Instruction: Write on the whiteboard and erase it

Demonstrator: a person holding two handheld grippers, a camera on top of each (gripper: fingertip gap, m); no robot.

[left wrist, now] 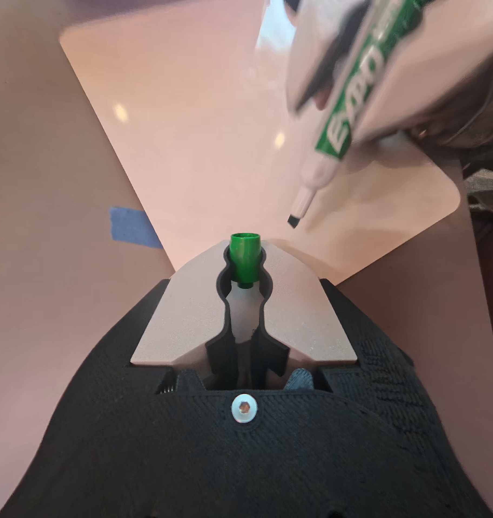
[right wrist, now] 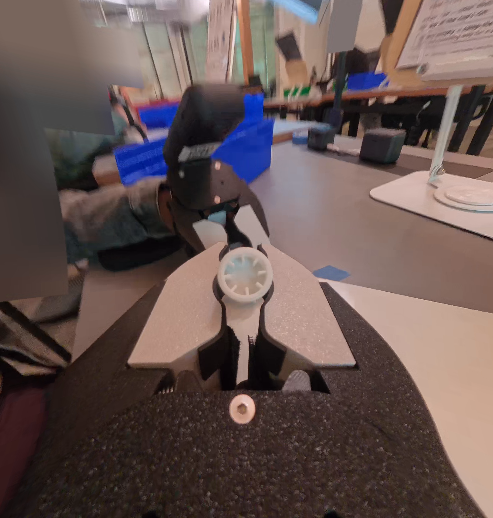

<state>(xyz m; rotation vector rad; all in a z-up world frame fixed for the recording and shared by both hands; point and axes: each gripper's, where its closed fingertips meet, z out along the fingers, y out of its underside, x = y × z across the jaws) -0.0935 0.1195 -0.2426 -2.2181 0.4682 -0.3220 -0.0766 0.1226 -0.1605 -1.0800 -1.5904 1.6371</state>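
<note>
My left gripper (left wrist: 244, 252) is shut on a green marker cap (left wrist: 244, 259), which sticks out between the fingertips over the near edge of the whiteboard (left wrist: 197, 140). My right gripper (right wrist: 244, 252) is shut on the uncapped green marker; its own view shows the marker's white ribbed rear end (right wrist: 245, 276). In the left wrist view the marker (left wrist: 352, 106) slants down from the upper right between the right fingers (left wrist: 408, 92). Its dark tip (left wrist: 295, 220) hangs close over the board; I cannot tell whether it touches. The board shows no marks. The left gripper (right wrist: 206, 168) faces me in the right wrist view.
Blue tape (left wrist: 130, 227) lies on the table at the board's left edge and shows in the right wrist view (right wrist: 331, 272). A white stand base (right wrist: 436, 201), grey boxes (right wrist: 381, 147) and blue bins (right wrist: 239, 157) stand farther off. A person's sleeve (right wrist: 113, 213) lies behind the left gripper. Left tips to right tips: about 8 cm.
</note>
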